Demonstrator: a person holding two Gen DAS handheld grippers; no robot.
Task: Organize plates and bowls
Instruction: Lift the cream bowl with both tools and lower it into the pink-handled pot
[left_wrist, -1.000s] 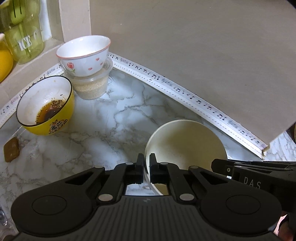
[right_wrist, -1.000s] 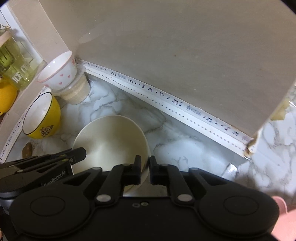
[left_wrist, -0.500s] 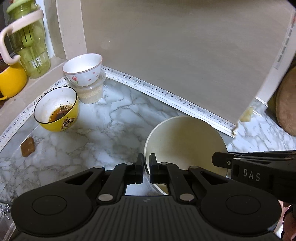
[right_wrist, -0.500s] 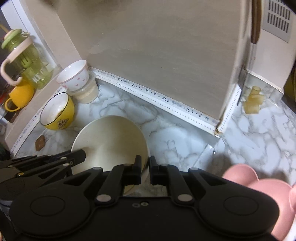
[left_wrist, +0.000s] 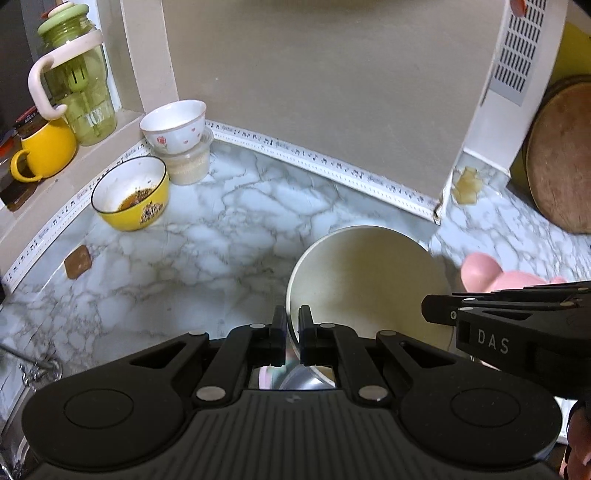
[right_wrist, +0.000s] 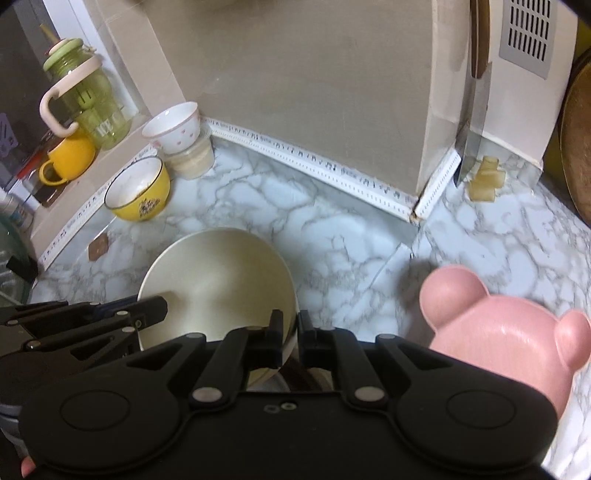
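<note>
A cream bowl (left_wrist: 369, 280) hangs above the marble counter (left_wrist: 207, 229), gripped at opposite sides of its rim. The left gripper (left_wrist: 291, 325) is clamped tight on the rim at the bowl's left edge, one finger inside the wall and one outside. The right gripper (right_wrist: 290, 326) is pinched on the rim at the bowl's right edge in the same way. In the left wrist view the right gripper comes in from the right side over the bowl; in the right wrist view the left gripper reaches in from the left over the bowl (right_wrist: 218, 280).

To the right of the bowl, a pink bear-shaped dish (right_wrist: 506, 328) lies on the counter, its two round ears pointing toward the wall. Well apart, in the far left corner, a yellow bowl (left_wrist: 130, 192) with dark residue inside stands on the counter. Just behind it a white bowl with red hearts (left_wrist: 173, 125) sits on top of a clear plastic tub (left_wrist: 188, 166). A small brown square (left_wrist: 77, 262) lies on the counter near the yellow bowl.

On the ledge above the corner stand a green jar with a pale handle (left_wrist: 74, 77) and a yellow mug (left_wrist: 44, 151). A round wooden board (left_wrist: 561, 155) leans at the far right.
</note>
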